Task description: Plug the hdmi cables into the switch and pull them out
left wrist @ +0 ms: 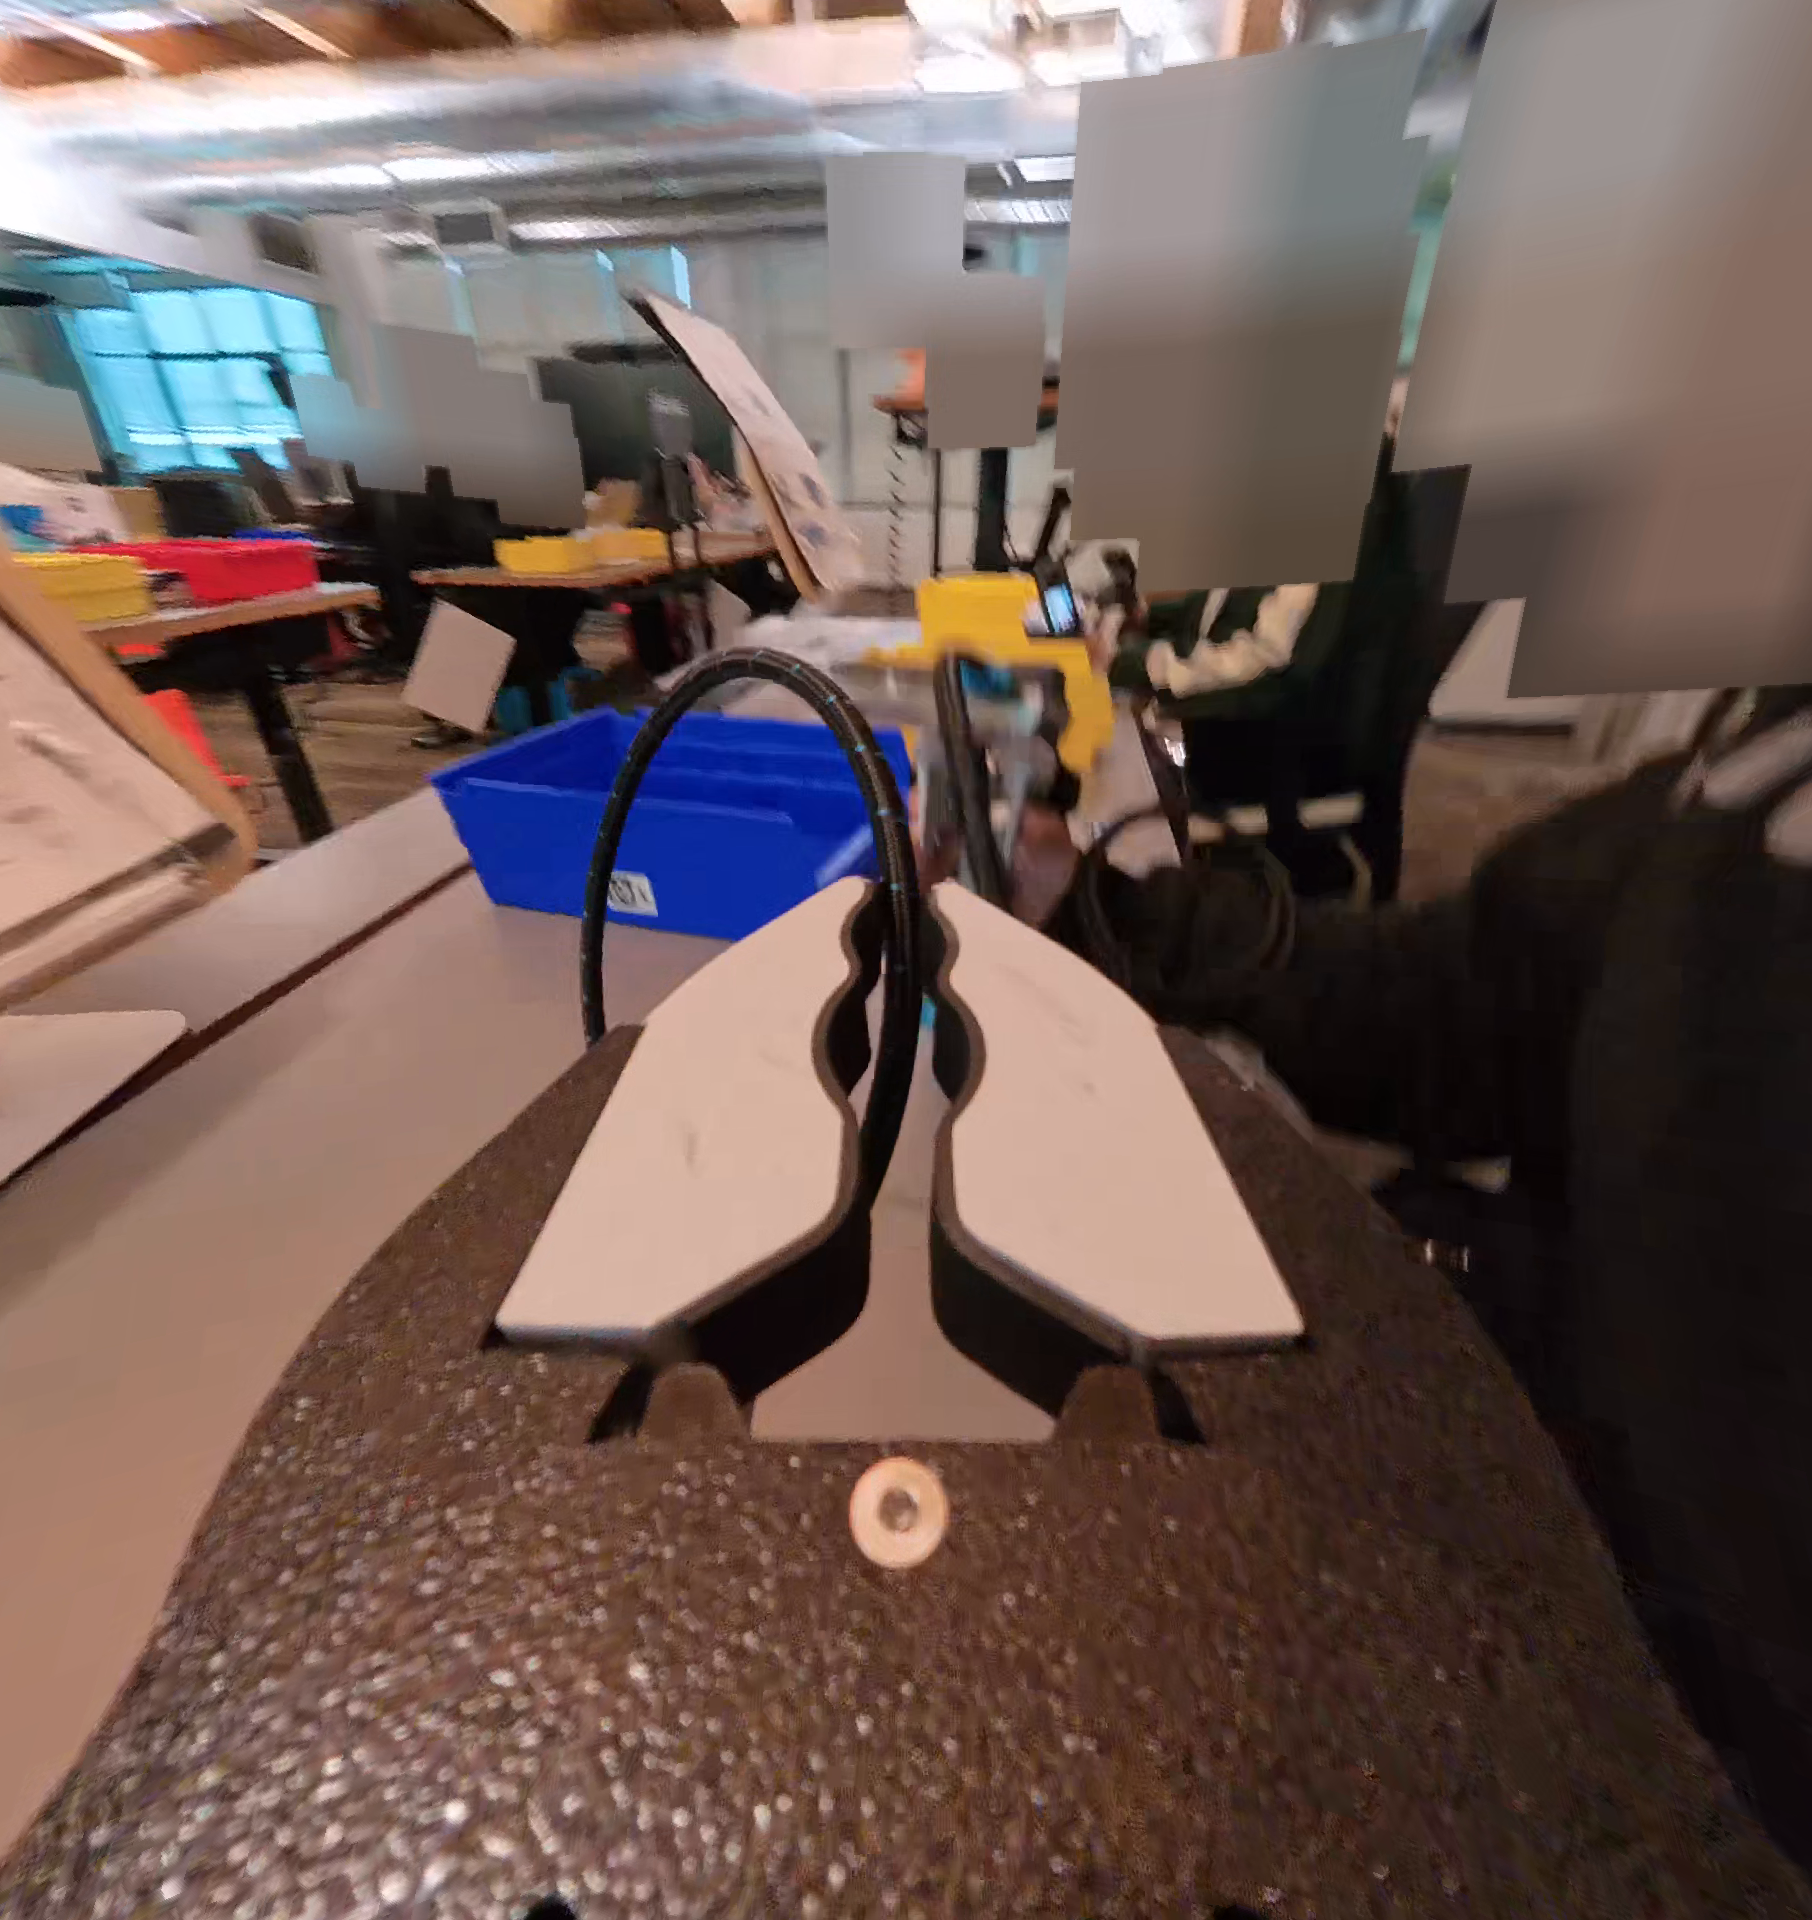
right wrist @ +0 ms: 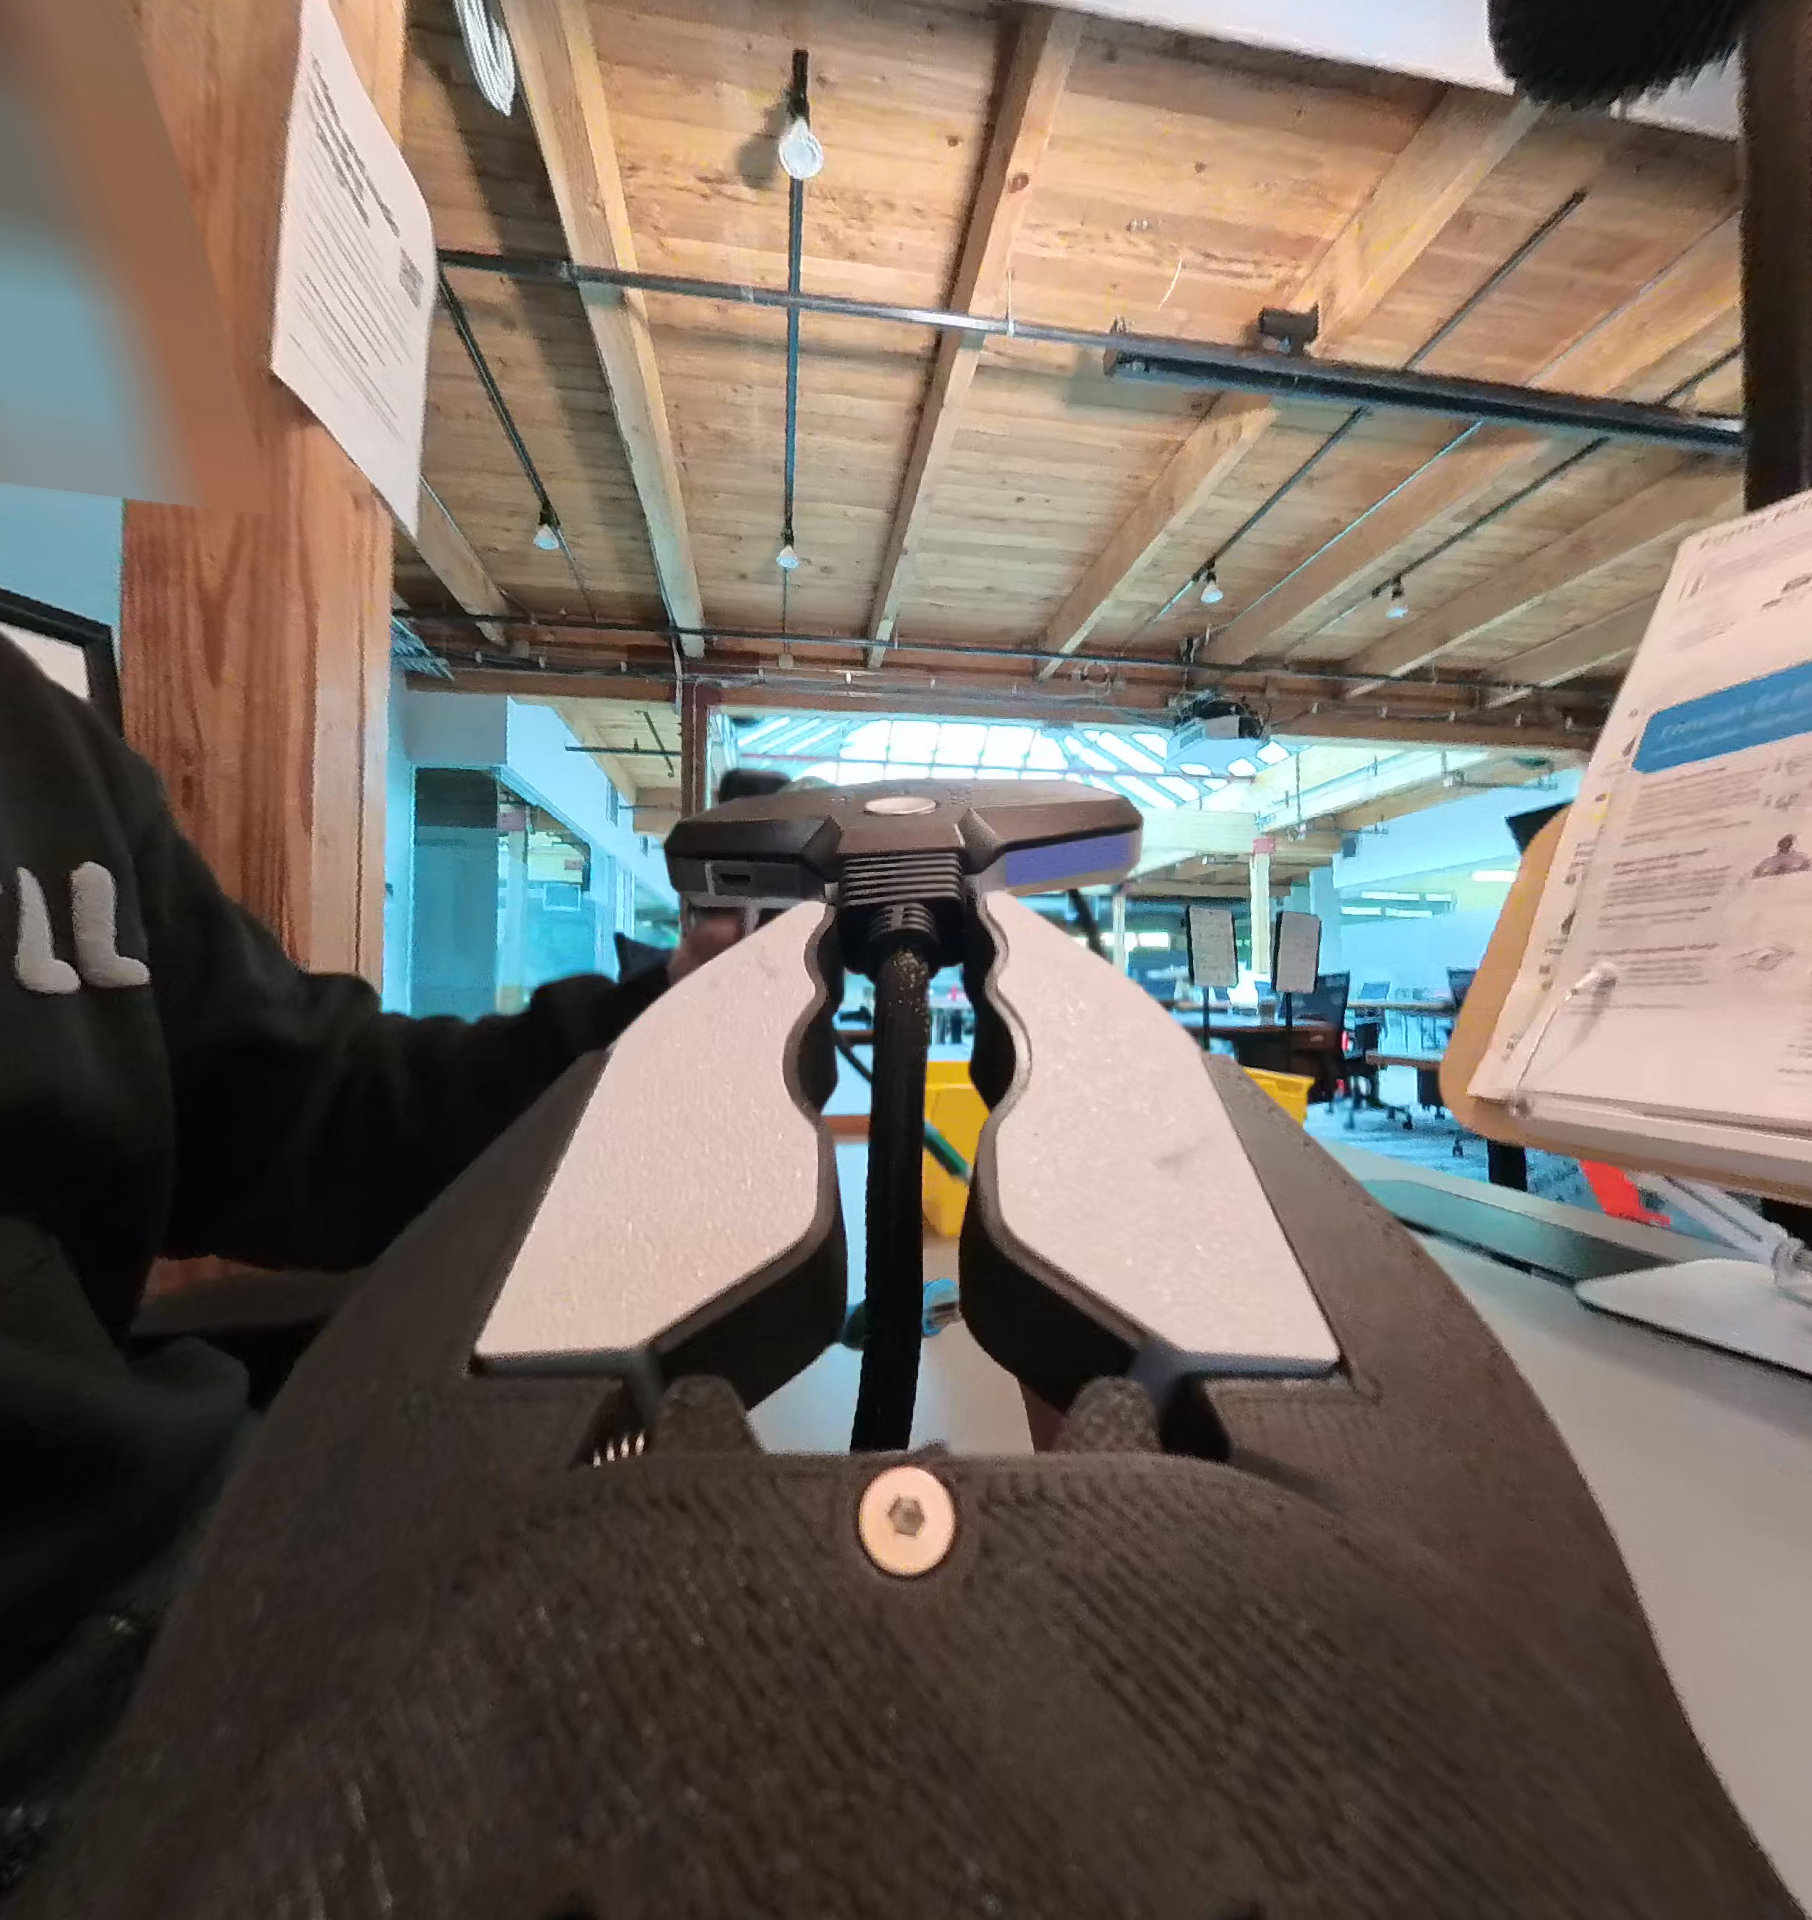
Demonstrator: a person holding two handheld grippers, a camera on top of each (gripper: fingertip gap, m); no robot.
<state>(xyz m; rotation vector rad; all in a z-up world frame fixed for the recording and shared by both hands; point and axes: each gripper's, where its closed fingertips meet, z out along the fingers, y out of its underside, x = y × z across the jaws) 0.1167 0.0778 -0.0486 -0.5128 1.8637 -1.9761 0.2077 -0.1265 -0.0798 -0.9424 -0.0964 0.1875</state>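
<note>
In the right wrist view, my right gripper [right wrist: 902,920] is shut on the ribbed boot of a black braided HDMI cable [right wrist: 894,1195], just behind its plug. The plug sits in a port of the black switch [right wrist: 902,826], which hangs in the air past my fingertips. The switch has a round button on top and a blue side face. In the left wrist view, my left gripper [left wrist: 900,914] is shut on a second black cable [left wrist: 767,665]. This cable loops up and left from the fingertips, and its plug is hidden.
A blue bin [left wrist: 673,821] stands on the grey table [left wrist: 258,1195] ahead of the left gripper, with a yellow bin [left wrist: 985,613] behind it. A person in a black sweater [right wrist: 102,1039] is at the left. A paper stand [right wrist: 1712,883] is on the right.
</note>
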